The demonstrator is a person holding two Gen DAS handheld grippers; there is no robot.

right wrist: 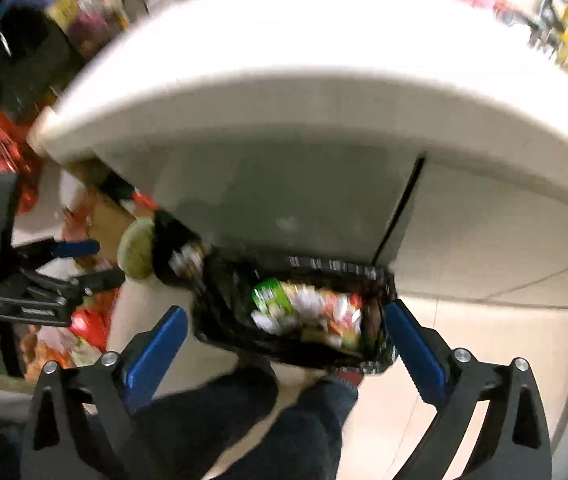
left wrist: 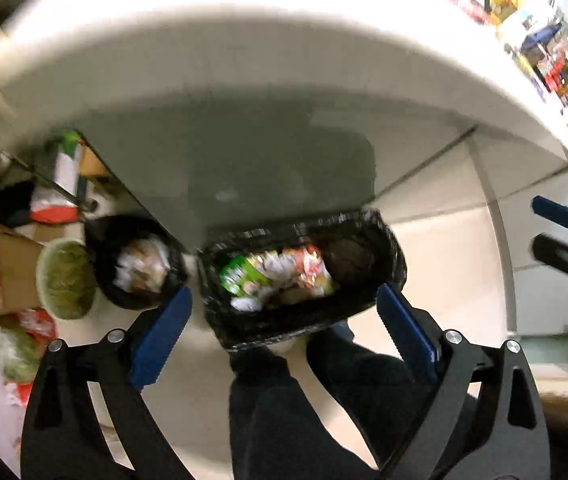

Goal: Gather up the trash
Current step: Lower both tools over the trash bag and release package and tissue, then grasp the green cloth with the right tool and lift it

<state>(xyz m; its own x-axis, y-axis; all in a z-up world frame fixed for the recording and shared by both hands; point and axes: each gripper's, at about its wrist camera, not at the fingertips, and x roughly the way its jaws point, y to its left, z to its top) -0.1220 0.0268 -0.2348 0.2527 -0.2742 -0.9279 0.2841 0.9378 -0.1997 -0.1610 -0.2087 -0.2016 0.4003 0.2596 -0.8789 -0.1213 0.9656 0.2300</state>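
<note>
A rectangular bin with a black liner (left wrist: pixel 303 328) stands on the floor under the white table's edge. It holds crumpled wrappers (left wrist: pixel 276 276), among them a green packet and red and white ones. My left gripper (left wrist: pixel 284 292) points down over it, open, its blue pads (left wrist: pixel 164 332) wide apart with nothing between them. My right gripper (right wrist: pixel 284 310) hangs open over the same bin (right wrist: pixel 244 344) and its wrappers (right wrist: pixel 307 308), also holding nothing. Each gripper shows in the other's view, the right gripper (left wrist: pixel 539 224) at the far right and the left gripper (right wrist: pixel 106 262) at the left.
The white table (left wrist: pixel 244 60) overhangs the bin. A round black bin (left wrist: pixel 136 260) with white paper stands left of it, next to a greenish bowl (left wrist: pixel 66 280). A cardboard box (left wrist: pixel 8 264) and red packets clutter the floor at left. A person's dark trouser legs (left wrist: pixel 284 400) are below.
</note>
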